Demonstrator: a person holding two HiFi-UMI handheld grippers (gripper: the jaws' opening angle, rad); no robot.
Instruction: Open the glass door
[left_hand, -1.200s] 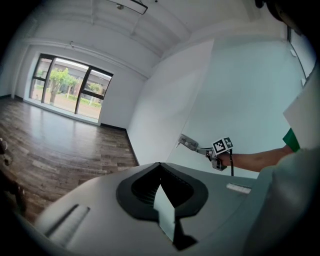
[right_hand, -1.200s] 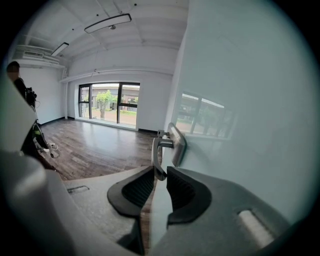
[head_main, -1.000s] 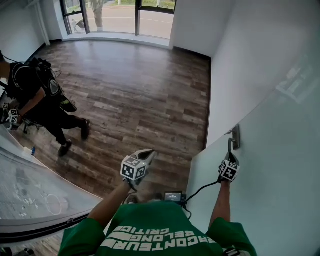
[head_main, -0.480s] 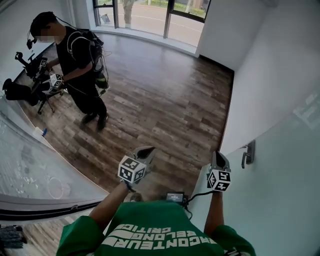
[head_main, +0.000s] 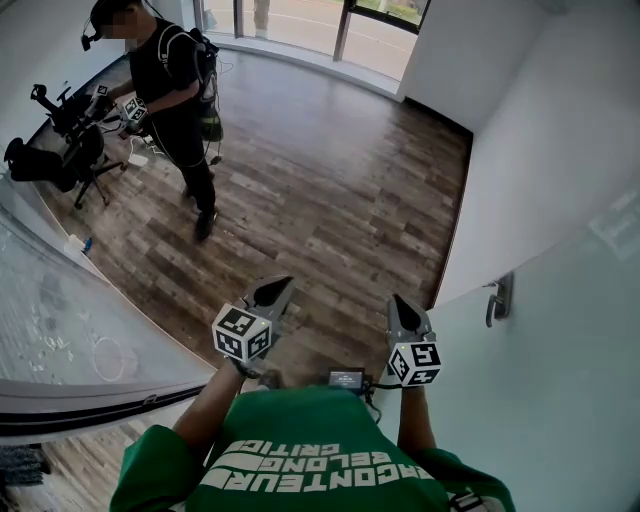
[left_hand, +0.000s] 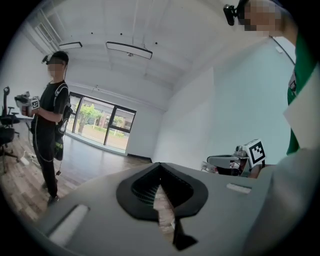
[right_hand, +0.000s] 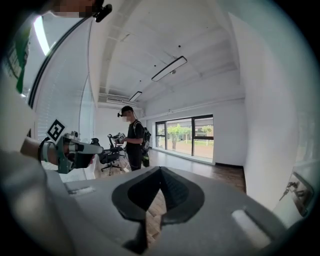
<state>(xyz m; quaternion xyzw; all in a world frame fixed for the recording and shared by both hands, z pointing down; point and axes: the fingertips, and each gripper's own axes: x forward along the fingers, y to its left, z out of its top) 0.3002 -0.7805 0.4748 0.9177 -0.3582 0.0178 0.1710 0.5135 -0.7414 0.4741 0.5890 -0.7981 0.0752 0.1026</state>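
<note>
The frosted glass door (head_main: 560, 390) fills the right side of the head view, with its metal lever handle (head_main: 497, 298) near its left edge. My right gripper (head_main: 398, 303) hangs in the air to the left of the handle, clear of it, jaws shut and holding nothing. My left gripper (head_main: 275, 288) is level with it further left, also shut and holding nothing. In the right gripper view the shut jaws (right_hand: 160, 169) face the room and the handle (right_hand: 295, 187) sits at the far right. The left gripper view shows its shut jaws (left_hand: 160, 165).
Another person (head_main: 175, 80) with grippers stands at the upper left on the wooden floor (head_main: 330, 200), beside an office chair (head_main: 60, 150). A curved glass partition (head_main: 70, 340) runs along my left. A white wall (head_main: 520, 150) lies beyond the door; windows are at the far end.
My right gripper has come off the door handle and drawn back to the left. The left gripper shifted slightly left. The other person moved toward the chair at the upper left.
</note>
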